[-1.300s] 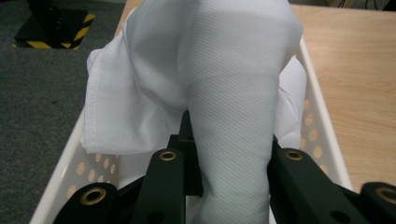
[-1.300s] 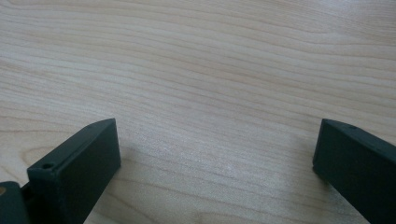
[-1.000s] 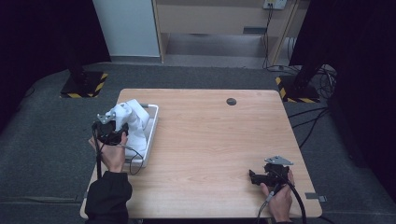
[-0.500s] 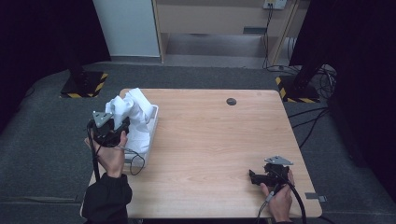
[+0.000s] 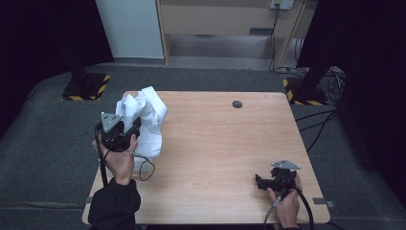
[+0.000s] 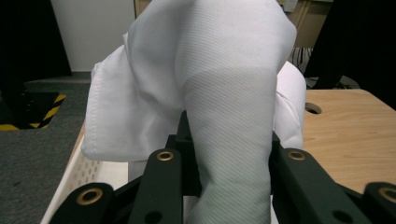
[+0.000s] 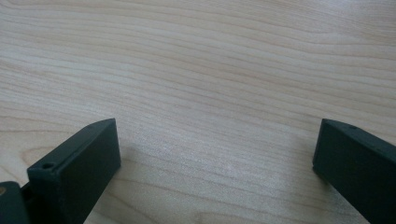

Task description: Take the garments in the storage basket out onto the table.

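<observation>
A crumpled white cloth (image 5: 143,115) hangs above the left edge of the wooden table (image 5: 215,143). My left gripper (image 5: 133,128) is shut on a fold of it. In the left gripper view the cloth (image 6: 219,70) billows up over the black jaws and drapes down between them, hiding the tips of my left gripper (image 6: 229,154). My right gripper (image 5: 258,182) rests near the table's front right corner. In the right gripper view, my right gripper (image 7: 215,144) has its jaws wide apart over bare wood, with nothing between them.
A white perforated basket (image 6: 86,175) sits under the cloth at the table's left edge. A round cable hole (image 5: 237,104) lies near the far edge. Black stands with yellow-striped bases (image 5: 86,86) are on the floor beyond the table.
The left gripper has risen and drawn the white cloth up out of the basket, so the cloth now hangs higher and longer. The right gripper has stayed put.
</observation>
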`<state>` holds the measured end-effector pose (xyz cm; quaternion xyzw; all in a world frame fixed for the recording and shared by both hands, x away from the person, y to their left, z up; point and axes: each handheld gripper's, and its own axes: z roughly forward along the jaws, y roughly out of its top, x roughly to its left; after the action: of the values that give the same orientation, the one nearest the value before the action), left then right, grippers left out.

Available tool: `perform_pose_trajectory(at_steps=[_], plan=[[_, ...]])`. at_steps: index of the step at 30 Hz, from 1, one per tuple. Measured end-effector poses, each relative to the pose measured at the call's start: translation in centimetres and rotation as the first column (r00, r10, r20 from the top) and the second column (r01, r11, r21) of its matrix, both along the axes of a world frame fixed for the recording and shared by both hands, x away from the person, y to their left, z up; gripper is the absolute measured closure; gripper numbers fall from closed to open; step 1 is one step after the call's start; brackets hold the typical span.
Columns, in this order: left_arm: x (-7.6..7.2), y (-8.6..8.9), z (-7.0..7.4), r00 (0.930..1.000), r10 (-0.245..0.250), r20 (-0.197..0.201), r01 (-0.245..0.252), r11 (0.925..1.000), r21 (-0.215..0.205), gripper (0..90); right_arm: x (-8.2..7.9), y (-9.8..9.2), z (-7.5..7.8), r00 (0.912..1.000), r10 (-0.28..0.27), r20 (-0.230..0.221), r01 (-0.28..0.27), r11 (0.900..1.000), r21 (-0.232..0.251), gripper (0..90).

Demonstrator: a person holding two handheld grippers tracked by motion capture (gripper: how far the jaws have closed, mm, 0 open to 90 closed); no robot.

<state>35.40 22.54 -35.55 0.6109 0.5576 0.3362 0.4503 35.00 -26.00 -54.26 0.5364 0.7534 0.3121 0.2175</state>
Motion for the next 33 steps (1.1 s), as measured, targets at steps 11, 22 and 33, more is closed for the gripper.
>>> perform_pose_trajectory(at_steps=[11,22,33], plan=[[0.6,-3.1,0.1,0.9976,-0.069,0.0,0.069,0.9976,0.006,70.5,0.0,0.0,0.0,1.0,0.0,0.0,0.0,1.0,0.0,0.7],[1.6,-7.1,0.7,0.9866,-0.163,0.006,0.163,0.9866,-0.008,70.6,0.0,0.0,0.0,1.0,0.001,0.0,-0.001,1.0,-0.001,0.7],[2.1,-9.6,0.8,0.9767,-0.215,0.011,0.215,0.9767,0.0,70.3,0.0,0.0,0.0,1.0,0.0,0.0,0.0,1.0,-0.001,0.7]])
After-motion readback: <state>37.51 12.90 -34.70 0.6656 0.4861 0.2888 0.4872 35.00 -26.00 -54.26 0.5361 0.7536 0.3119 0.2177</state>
